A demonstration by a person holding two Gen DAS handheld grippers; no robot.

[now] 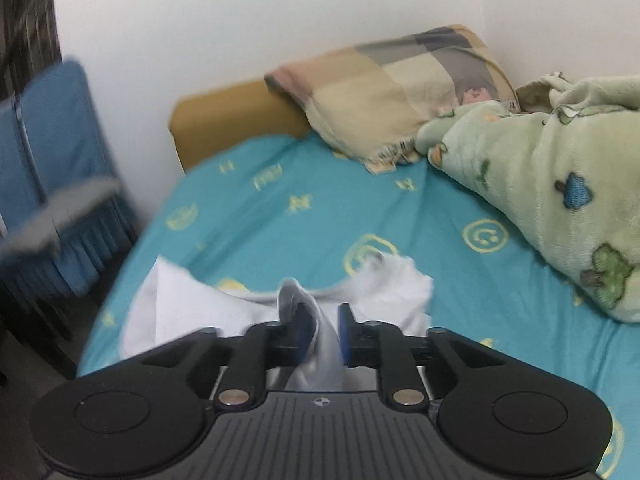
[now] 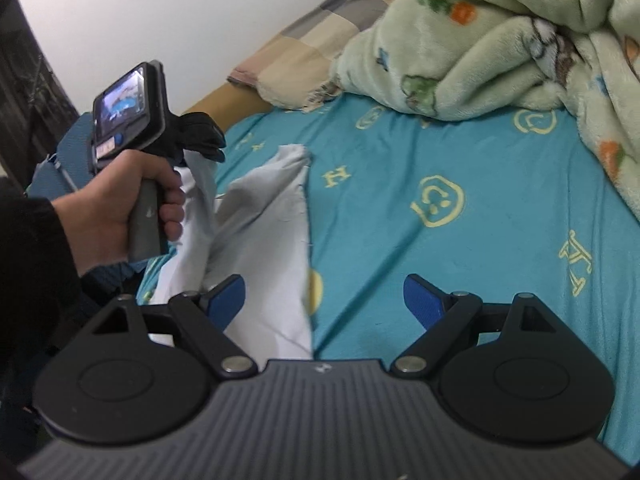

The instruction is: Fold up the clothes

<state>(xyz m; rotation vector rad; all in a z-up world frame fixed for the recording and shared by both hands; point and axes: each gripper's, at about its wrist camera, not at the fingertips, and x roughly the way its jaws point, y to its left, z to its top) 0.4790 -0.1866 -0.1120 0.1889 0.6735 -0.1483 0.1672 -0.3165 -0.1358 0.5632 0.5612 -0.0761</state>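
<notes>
Pinching white cloth (image 1: 320, 336) lifted off bed (image 1: 440, 248), left gripper (image 1: 322, 332) risks slippage; right gripper (image 2: 324, 300) spread, idle.

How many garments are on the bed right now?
1: a white garment near the bed's left edge, pinched by the left gripper. Others may be hidden under the blanket.

The garment (image 2: 264, 248) was thin, smooth white cloth, creased where it bunched, and the sheet (image 1: 420, 216) under it was matt teal woven cloth with a printed yellow pattern. The blanket (image 2: 480, 40) looked like soft, fuzzy green fleece, the pillow (image 1: 400, 92) a thin checked cotton with a frayed edge. Both grippers (image 1: 322, 330) (image 2: 324, 300) were matt black plastic with ribbed bodies, shiny metal pivot pins and rubbery blue pads (image 2: 424, 302).
</notes>
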